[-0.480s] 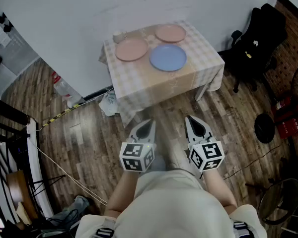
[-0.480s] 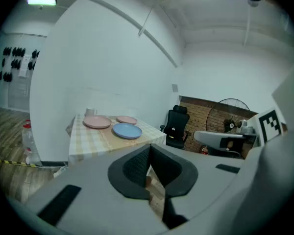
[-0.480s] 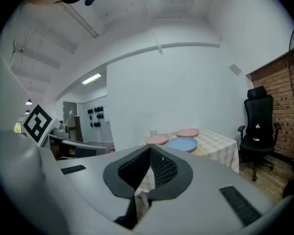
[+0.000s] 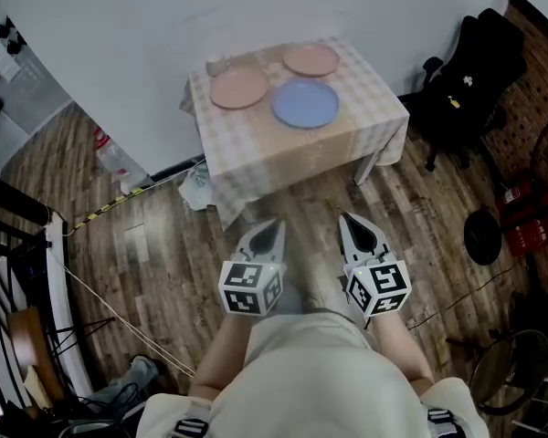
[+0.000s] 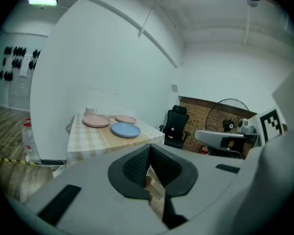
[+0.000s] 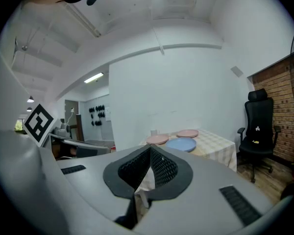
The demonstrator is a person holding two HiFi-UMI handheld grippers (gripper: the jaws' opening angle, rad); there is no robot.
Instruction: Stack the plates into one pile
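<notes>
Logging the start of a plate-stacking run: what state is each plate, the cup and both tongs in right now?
blue plate: flat on the table, nothing stacked on it.
left pink plate: flat, unstacked.
far pink plate: flat, unstacked.
cup: upright at the table's back corner.
left tongs: shut, empty, short of the table.
right tongs: shut, empty.

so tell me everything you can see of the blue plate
The round pale blue plate lies flat, face up and empty on the checked tablecloth, nearest the table's front edge. It looks smooth, with a shallow raised rim. The left pink plate and right pink plate lie just behind it; nothing is stacked on it.
</notes>
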